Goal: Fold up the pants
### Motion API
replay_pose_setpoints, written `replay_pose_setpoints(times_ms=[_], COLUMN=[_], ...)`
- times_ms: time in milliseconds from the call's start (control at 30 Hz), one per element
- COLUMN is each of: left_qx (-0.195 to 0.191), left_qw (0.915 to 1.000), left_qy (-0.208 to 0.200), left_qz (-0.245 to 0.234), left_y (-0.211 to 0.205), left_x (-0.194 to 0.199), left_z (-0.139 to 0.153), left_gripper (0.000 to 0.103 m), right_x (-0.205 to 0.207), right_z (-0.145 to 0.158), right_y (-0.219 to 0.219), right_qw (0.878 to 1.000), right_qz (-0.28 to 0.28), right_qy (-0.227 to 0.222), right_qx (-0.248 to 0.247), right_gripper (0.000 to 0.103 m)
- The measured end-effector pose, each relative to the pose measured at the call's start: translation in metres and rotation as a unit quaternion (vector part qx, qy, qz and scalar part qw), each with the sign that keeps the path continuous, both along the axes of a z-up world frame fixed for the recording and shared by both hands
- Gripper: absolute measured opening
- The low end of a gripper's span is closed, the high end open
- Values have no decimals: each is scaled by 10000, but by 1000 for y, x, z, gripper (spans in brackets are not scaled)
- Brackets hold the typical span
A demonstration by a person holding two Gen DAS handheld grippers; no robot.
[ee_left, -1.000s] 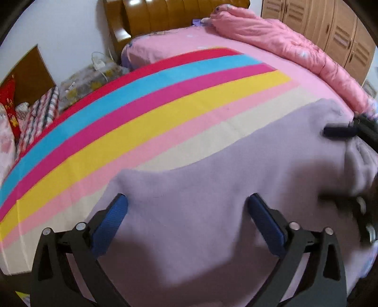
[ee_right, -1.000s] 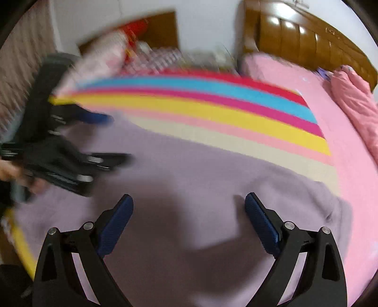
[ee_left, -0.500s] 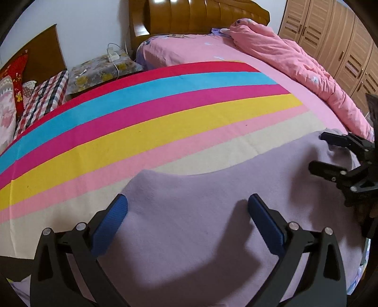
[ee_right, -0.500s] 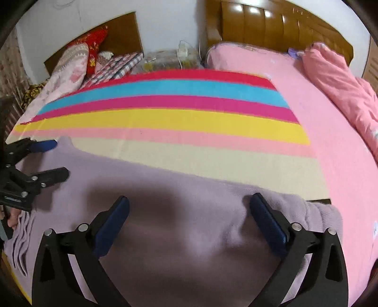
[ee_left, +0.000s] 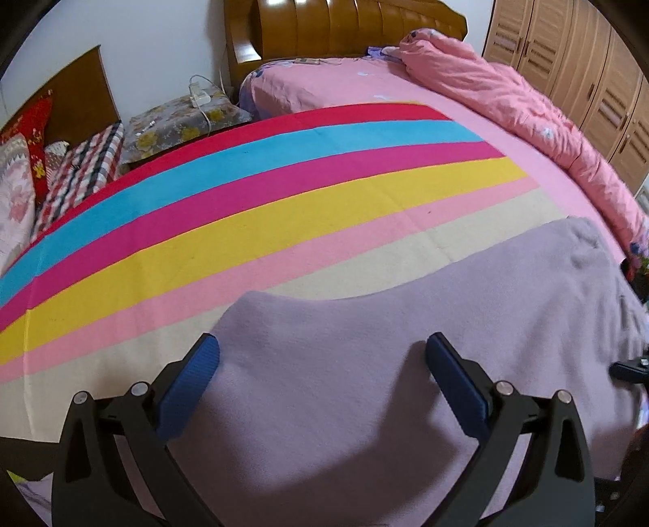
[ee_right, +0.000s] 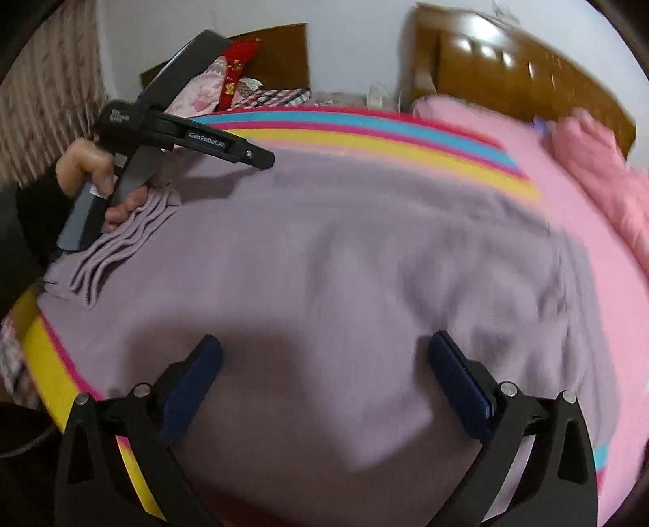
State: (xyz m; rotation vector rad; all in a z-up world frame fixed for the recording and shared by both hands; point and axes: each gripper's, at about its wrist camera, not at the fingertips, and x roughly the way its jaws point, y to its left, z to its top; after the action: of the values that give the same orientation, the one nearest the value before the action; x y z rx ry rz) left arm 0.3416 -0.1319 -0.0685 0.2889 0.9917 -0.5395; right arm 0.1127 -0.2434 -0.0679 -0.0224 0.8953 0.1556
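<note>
The lilac pants (ee_left: 405, 344) lie spread flat on a rainbow-striped blanket (ee_left: 243, 194) on the bed. In the right wrist view the pants (ee_right: 344, 263) fill the middle, with a ribbed cuff (ee_right: 121, 239) at the left. My left gripper (ee_left: 322, 352) is open and empty, hovering over the pants' near edge. My right gripper (ee_right: 324, 352) is open and empty above the pants. The left gripper also shows in the right wrist view (ee_right: 227, 146), held by a hand beside the ribbed cuff.
A pink quilt (ee_left: 507, 105) lies bunched along the bed's far right side. A wooden headboard (ee_left: 344, 28) stands at the back, wardrobes (ee_left: 588, 61) at the right. A cloth-covered nightstand (ee_left: 178, 121) and pillows (ee_left: 24, 178) sit at the left.
The right gripper has swung over the pants and now views them from another side, blurred by motion. The left gripper has shifted slightly. Both stay open.
</note>
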Motion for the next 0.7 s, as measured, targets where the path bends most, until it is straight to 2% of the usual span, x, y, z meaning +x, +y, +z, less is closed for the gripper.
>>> replay_pose_setpoints(times_ms=[100,167,200,267,300,333,400,433,533,633,667,700], left_qx=[296,527,505,23,-255,-451,-497,-418,-348,-230,-172,-374], left_qw=[9994,9973,9966,9979,9976,9967,9960,9965,9959,9970,9978,9975], left_qy=[-179,-482,-624,-650,-637,-662,-669,-595,-456,-294,-132,-89], left_qz=[17,147,202,76,-47,-146,-335,-422,-699,-672,-624,-594], left_y=[-6,-10,-12,-19,-25,-31,-53,-63,-83,-85,-84,-79], left_x=[-4,-13,-20,-37,-47,-58,-78,-85,-108,-112,-110,-108], left_z=[1,9,18,39,48,54,53,49,33,12,-1,-1], left_gripper=[102,101,101,101,101,101,101,101,101,101,102,102], right_x=[-26,-58,-72,-95,-98,-107,-109,-105,-88,-69,-61,-56], right_z=[12,22,26,25,21,12,-1,-6,-6,-2,-5,-6], right_y=[-11,-32,-45,-79,-100,-125,-148,-155,-158,-152,-152,-152], right_qw=[9995,9960,9921,9755,9632,9432,9234,9199,9256,9314,9336,9338], right_qz=[-167,-345,-568,-1146,-1439,-1856,-2085,-2112,-2139,-2062,-2147,-2178], right_qy=[-107,-431,-550,-768,-809,-772,-618,-542,-381,-335,-163,-112], right_qx=[251,704,975,1712,2121,2646,3164,3259,3100,2979,2864,2835], right_gripper=[98,98,98,98,98,98,98,94,86,85,85,85])
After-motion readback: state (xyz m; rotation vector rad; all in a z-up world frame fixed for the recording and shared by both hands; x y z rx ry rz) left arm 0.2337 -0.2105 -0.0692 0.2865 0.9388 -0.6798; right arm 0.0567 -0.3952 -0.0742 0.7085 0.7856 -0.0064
